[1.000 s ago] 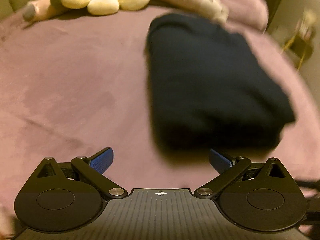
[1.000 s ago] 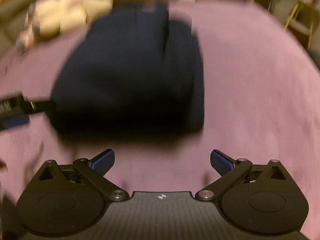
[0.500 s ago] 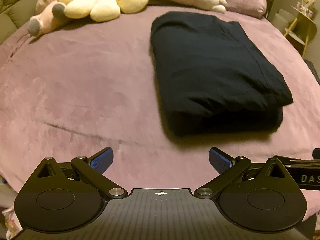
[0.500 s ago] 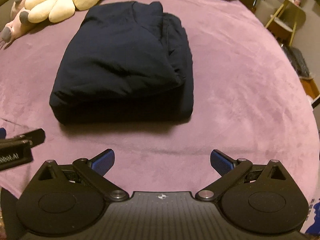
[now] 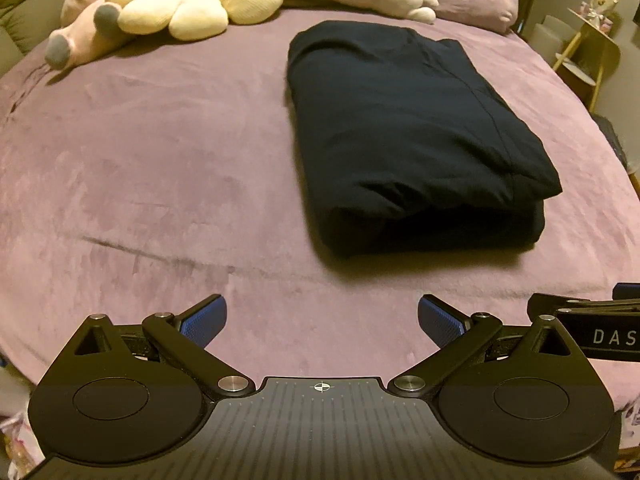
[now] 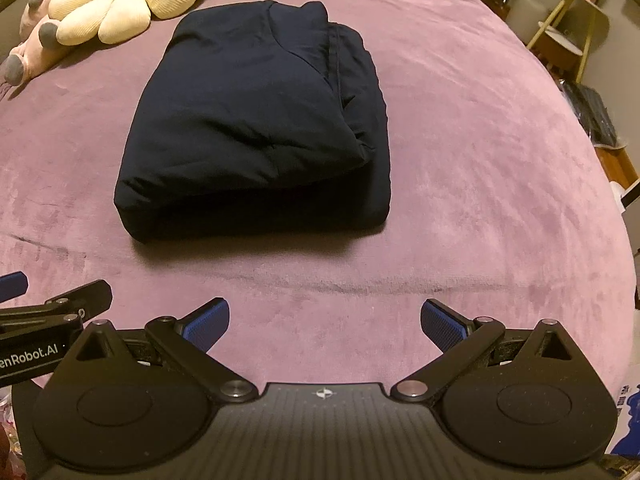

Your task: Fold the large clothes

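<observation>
Both tongs, left (image 5: pixel 322 320) and right (image 6: pixel 325 322), gape apart and empty, steadier than a second ago when the views blurred; ahead lies the dark garment (image 6: pixel 256 120), folded square on the bed (image 6: pixel 480 160) (seemingly finished).

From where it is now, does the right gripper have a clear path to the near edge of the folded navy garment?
Probably yes. The right gripper is open and empty, and only bare purple bedspread lies between it and the folded navy garment. The left gripper sits off to the side, out of that path.
</observation>
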`<state>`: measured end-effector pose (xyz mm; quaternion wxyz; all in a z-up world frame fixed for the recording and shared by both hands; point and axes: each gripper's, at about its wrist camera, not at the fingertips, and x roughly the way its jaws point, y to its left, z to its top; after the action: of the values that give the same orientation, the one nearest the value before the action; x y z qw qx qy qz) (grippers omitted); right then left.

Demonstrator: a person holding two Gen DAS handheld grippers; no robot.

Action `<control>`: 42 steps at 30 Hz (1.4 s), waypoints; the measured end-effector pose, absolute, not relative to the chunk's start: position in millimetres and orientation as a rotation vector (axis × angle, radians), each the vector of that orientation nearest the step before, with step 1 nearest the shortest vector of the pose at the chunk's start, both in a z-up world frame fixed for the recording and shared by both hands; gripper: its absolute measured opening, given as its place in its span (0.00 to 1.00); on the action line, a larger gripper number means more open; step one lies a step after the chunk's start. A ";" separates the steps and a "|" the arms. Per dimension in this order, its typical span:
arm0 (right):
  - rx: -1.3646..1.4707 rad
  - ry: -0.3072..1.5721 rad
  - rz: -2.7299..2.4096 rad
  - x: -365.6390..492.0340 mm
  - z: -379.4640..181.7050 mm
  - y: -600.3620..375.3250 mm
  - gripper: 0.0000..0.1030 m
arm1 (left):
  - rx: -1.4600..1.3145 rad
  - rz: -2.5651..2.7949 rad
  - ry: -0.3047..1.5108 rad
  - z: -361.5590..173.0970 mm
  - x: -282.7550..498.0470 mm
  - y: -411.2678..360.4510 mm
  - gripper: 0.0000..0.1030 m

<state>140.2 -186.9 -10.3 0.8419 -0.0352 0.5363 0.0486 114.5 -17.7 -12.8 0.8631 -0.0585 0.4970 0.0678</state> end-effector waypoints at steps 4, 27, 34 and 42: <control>-0.072 1.122 0.096 139.1 -8.9 -187.5 0.99 | -0.113 0.146 1.038 -11.7 113.4 -19.3 1.00; -0.072 1.105 0.085 135.8 -4.3 -187.8 0.99 | -0.077 0.135 1.030 -6.6 111.4 -25.6 1.00; -0.064 1.101 0.085 134.8 -2.3 -189.7 0.99 | -0.063 0.131 1.035 -5.2 111.9 -27.1 1.00; -0.061 1.098 0.084 133.0 -0.4 -190.1 0.99 | -0.064 0.126 1.040 -4.1 111.3 -28.2 1.00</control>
<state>133.0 -190.1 -0.4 0.8516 -0.0291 0.5218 0.0400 111.3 -28.2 -4.1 0.8655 -0.0304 0.4964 0.0601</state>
